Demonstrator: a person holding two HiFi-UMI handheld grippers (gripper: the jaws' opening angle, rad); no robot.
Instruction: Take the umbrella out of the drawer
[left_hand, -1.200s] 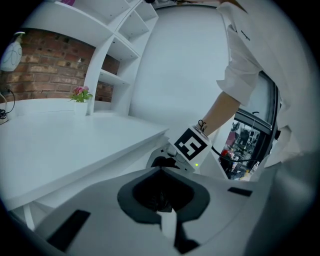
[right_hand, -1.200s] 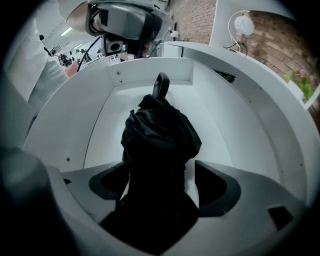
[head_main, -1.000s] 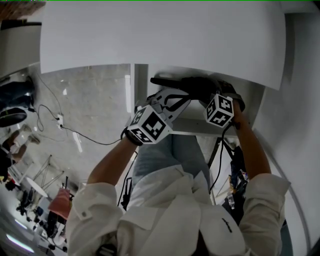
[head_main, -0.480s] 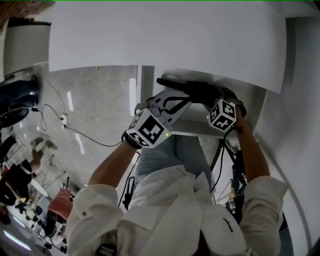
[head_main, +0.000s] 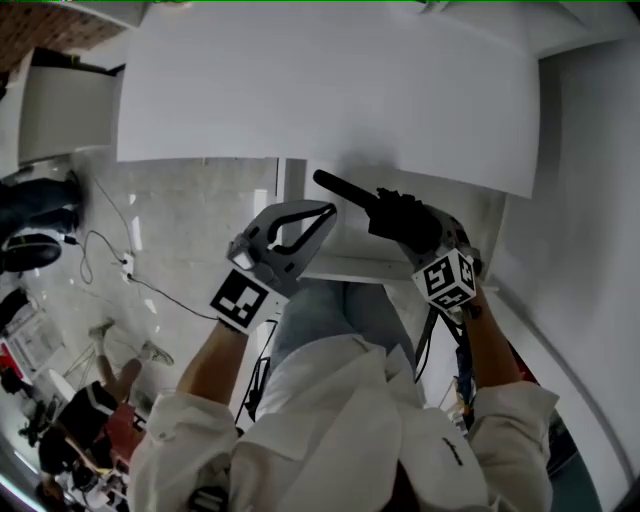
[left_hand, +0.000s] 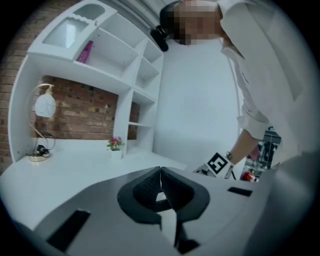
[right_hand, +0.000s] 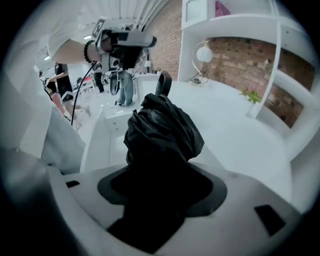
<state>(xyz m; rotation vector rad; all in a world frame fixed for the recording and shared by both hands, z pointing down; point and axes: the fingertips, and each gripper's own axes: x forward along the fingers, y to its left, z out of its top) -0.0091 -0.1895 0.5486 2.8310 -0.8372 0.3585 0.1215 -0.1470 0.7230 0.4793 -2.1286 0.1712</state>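
Note:
A black folded umbrella (head_main: 405, 220) is clamped in my right gripper (head_main: 425, 240), which is shut on its bunched fabric. Its handle (head_main: 338, 186) sticks out to the upper left, above the open white drawer (head_main: 350, 268). In the right gripper view the umbrella (right_hand: 162, 132) fills the space between the jaws and hides the fingertips, with its handle (right_hand: 163, 82) pointing away. My left gripper (head_main: 322, 212) hangs just left of the handle, apart from it. Seen in its own view, the left gripper (left_hand: 160, 174) is shut with the pads touching and nothing between them.
The white desk top (head_main: 330, 100) spans the upper head view, over the drawer. White shelves against a brick wall hold a lamp (left_hand: 44, 105) and a small flower pot (left_hand: 115, 144). A cable (head_main: 120, 240) trails over the floor at left.
Both grippers have risen. The right one has lifted the umbrella up from the drawer. The left gripper has swung out to the left, away from the umbrella.

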